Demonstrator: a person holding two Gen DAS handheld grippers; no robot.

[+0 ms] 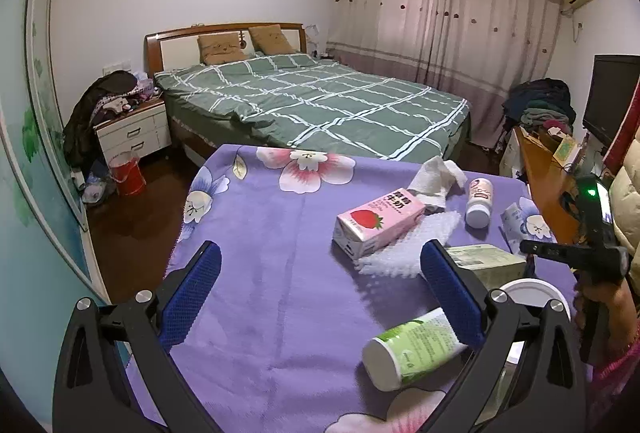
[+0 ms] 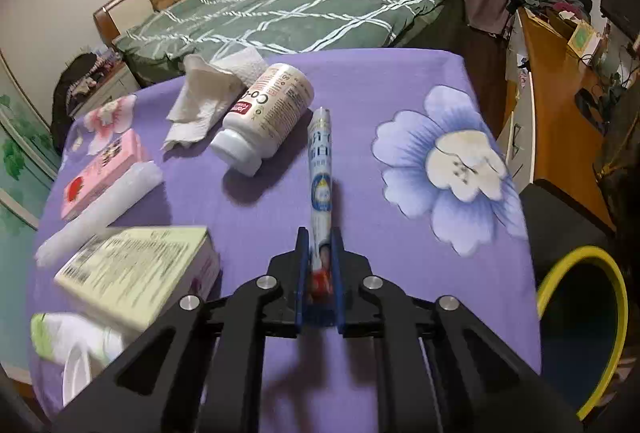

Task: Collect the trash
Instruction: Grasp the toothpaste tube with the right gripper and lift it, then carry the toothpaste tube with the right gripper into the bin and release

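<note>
Grabbing step: right gripper (image 2: 320, 265) pinches the blue wrapper (image 2: 321, 169); left gripper (image 1: 320, 297) is wide open. Next, drop it in the yellow-rimmed bin (image 2: 600, 297) beside the wrapper.

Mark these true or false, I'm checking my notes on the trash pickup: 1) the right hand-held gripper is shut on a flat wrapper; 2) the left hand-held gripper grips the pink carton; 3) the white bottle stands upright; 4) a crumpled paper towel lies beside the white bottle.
1) True: the right hand-held gripper pinches the flat wrapper.
2) False: the left hand-held gripper is open and empty; the pink carton lies beyond it.
3) False: the white bottle lies on its side.
4) True: the paper towel touches it.
</note>
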